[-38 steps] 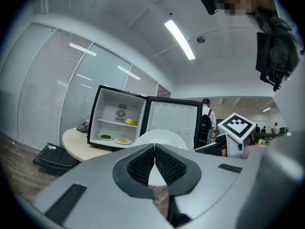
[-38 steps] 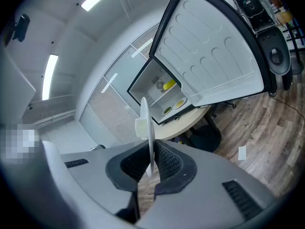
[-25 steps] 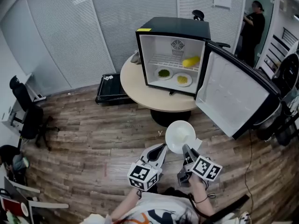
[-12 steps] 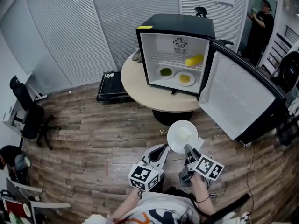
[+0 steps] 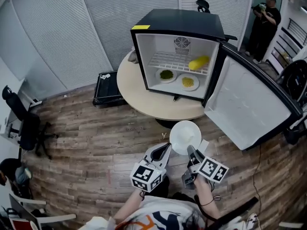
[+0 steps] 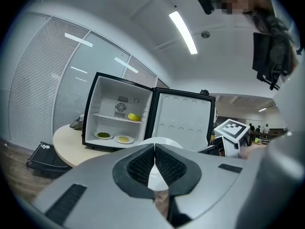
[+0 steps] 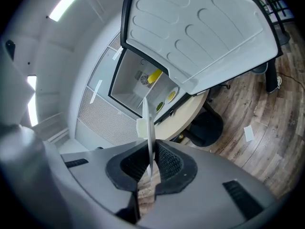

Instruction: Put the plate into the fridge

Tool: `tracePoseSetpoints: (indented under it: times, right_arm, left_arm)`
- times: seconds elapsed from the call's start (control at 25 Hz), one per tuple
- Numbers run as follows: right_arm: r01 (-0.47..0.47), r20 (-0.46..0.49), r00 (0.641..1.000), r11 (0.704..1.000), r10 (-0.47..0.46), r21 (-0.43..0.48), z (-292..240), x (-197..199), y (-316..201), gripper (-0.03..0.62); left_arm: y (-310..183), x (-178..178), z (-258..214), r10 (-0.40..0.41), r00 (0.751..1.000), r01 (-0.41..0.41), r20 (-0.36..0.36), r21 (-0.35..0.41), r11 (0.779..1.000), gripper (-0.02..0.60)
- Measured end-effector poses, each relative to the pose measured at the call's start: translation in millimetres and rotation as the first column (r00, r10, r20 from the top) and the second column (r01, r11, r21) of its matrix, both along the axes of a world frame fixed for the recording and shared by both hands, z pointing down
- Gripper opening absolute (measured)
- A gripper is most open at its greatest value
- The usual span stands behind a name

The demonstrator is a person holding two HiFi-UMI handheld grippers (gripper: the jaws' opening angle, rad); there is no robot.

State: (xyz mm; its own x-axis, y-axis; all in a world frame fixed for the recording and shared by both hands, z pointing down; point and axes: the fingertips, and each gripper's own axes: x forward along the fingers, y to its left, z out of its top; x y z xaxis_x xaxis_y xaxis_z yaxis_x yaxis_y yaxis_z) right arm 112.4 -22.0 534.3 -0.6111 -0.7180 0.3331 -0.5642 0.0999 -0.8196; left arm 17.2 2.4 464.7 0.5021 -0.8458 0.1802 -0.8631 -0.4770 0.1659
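Note:
A white empty plate point(image 5: 184, 136) hangs over the wooden floor, a short way in front of the round table. My right gripper point(image 5: 191, 151) is shut on its near rim; in the right gripper view the plate point(image 7: 148, 128) stands edge-on between the pads, with the gripper point(image 7: 150, 165) closed on it. My left gripper point(image 5: 167, 149) sits just left of the plate, shut and holding nothing point(image 6: 155, 157). The black mini fridge point(image 5: 177, 28) stands on the table with its door point(image 5: 249, 104) swung wide to the right. Inside are two small plates of food and a yellow item on the wire shelf.
The round beige table point(image 5: 139, 97) carries the fridge. A black case point(image 5: 106, 87) lies on the floor left of it. An office chair point(image 5: 26, 123) stands at far left. A person point(image 5: 266, 18) stands at the back right. The open door juts out to my right.
The fridge and table have drawn a little nearer and shifted left in the head view. The plate stays held in my right gripper. The person at the back has turned.

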Motion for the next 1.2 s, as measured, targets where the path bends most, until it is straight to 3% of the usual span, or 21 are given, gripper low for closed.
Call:
tracePoseSetpoints:
  times: [0.84,1.2]
  right_arm:
    - [-0.167,0.030,0.985,0.985,0.168,-0.048,0.3,-80.4,-120.6,0.031]
    - [-0.229,0.029,0.972,0.970,0.232,-0.084,3.1,-87.3,-129.7,0.031]
  left_arm:
    - [-134.3,-92.8,-8.8,0.149,0.988,-0.148,-0.047,0.019,0.989,0.014]
    - [-152.2,-101.3,-4.2,0.210,0.974,-0.210,-0.086,0.007,0.978,0.014]
